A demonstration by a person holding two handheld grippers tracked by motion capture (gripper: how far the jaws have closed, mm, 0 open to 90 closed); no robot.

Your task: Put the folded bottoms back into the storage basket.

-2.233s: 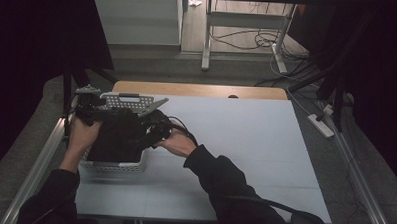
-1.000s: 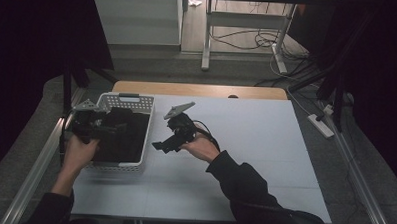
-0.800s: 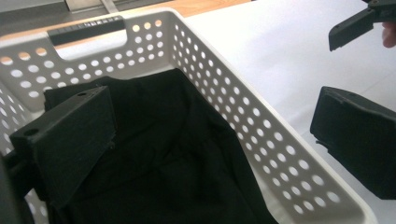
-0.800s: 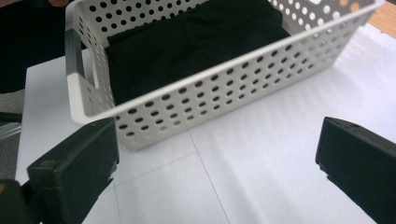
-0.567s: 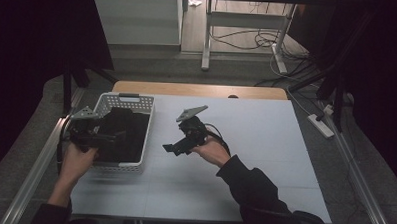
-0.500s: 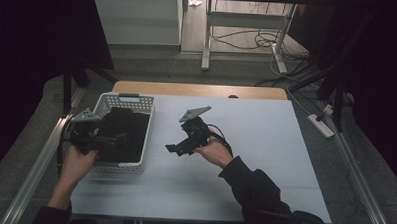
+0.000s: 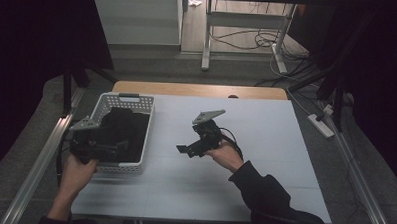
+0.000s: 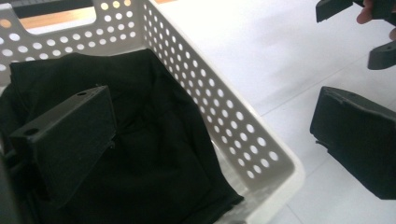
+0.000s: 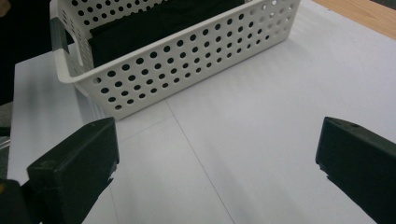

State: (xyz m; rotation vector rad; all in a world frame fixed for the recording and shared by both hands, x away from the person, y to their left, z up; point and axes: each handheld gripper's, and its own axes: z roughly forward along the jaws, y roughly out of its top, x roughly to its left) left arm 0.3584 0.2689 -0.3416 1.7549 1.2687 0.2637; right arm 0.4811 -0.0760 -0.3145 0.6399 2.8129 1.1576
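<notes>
A white perforated basket (image 7: 147,121) stands on the left of the white table, and a black cloth (image 7: 123,132) lies folded inside it. My left gripper (image 7: 107,148) is at the basket's near-left corner. It is open and holds nothing. In the left gripper view it (image 8: 210,109) straddles the basket wall (image 8: 233,121), one jaw over the cloth (image 8: 154,154) and the other over the table. My right gripper (image 7: 187,148) hovers over the table's middle, open and holding nothing. In the right gripper view it (image 9: 217,135) faces the basket (image 9: 187,60) and the cloth (image 9: 140,23).
The white table top (image 7: 265,144) stretches right of the basket, with a wooden strip (image 7: 197,90) along its far edge. A metal rail (image 7: 34,171) runs along the left side. A power strip (image 7: 322,125) and cables lie on the floor to the right.
Both grippers were together over the cloth in the basket. The right one has since moved right onto the open table, and the left one has drawn back to the basket's near-left corner.
</notes>
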